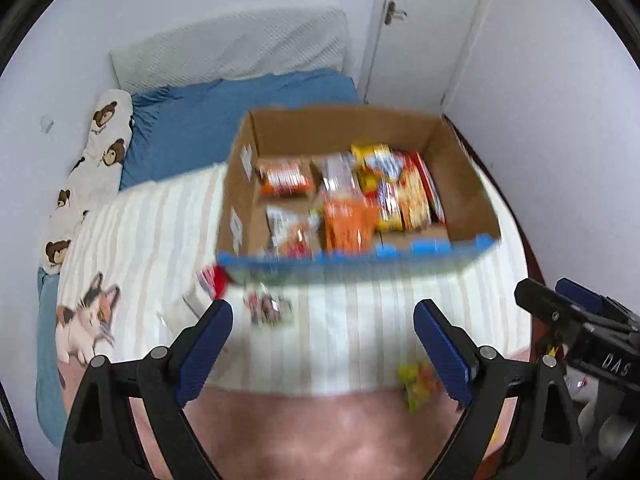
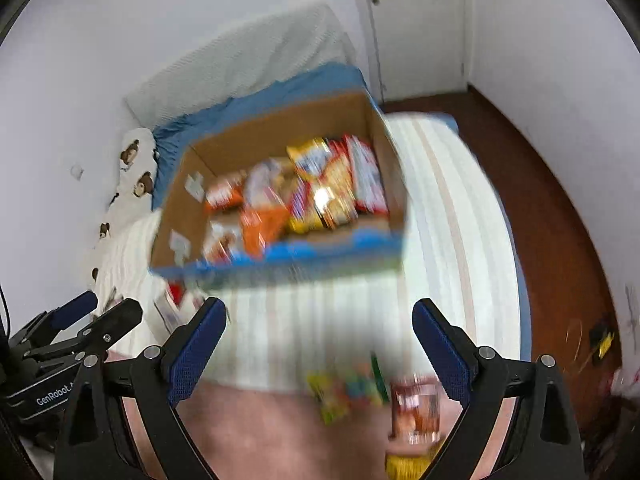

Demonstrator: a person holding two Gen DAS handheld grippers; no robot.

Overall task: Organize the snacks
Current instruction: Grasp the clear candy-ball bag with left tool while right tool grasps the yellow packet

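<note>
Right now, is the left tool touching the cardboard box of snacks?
Apart. In the left wrist view, the open left tool hangs empty, with a stretch of striped blanket showing between its fingertips and the cardboard box.

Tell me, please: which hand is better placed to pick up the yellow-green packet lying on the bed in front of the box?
Probably the right. In its view the yellow-green packet lies between the open right gripper's fingers; for the open left gripper it sits by the right finger.

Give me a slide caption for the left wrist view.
Open left gripper above a striped blanket, facing a cardboard box of snacks.
</note>
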